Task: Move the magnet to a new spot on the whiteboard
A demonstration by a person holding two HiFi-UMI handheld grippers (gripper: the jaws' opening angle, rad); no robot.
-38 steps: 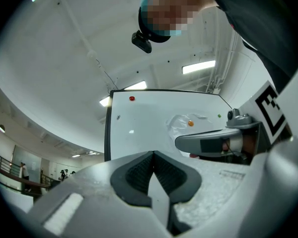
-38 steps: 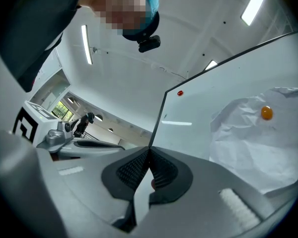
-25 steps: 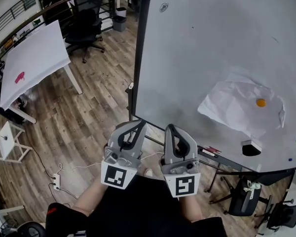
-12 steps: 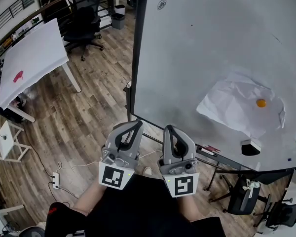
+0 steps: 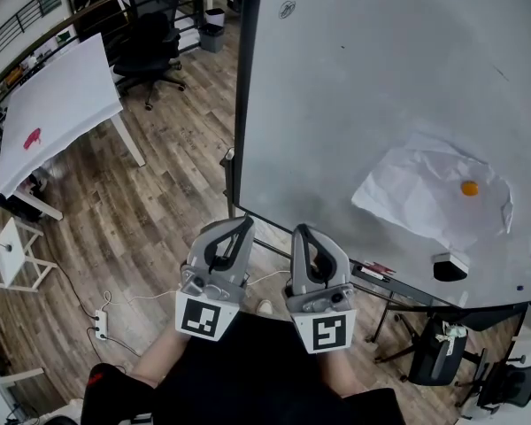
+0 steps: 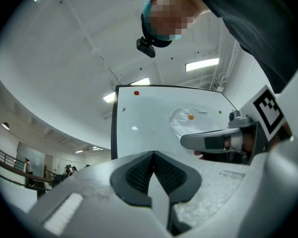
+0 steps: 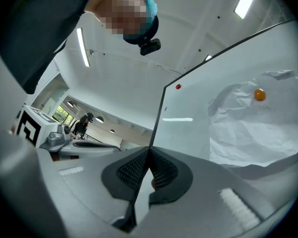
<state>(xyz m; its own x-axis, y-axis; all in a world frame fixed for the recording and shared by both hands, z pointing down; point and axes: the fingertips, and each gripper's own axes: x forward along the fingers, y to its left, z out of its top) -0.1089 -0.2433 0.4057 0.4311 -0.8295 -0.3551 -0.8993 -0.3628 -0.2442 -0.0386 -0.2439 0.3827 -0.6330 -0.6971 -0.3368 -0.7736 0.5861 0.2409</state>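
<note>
Round orange magnet (image 5: 469,188) pins crumpled white paper (image 5: 416,204) near the grey whiteboard's (image 5: 354,87) right edge; left tongs (image 5: 239,225) and right tongs (image 5: 303,232) pressed together, empty, below its lower edge; fits before fetching or after placing.

- An open-plan office — a big whiteboard (image 5: 363,87) on a stand fills the right.
- Black swivel chairs (image 5: 150,47) and a waste bin (image 5: 215,35) stand at the far left.
- A white surface (image 5: 66,104) stands on a wood-plank floor (image 5: 159,193), with a railing (image 5: 22,23) beyond.
- Strip lights (image 6: 202,64) hang on a high white ceiling (image 6: 64,58).
</note>
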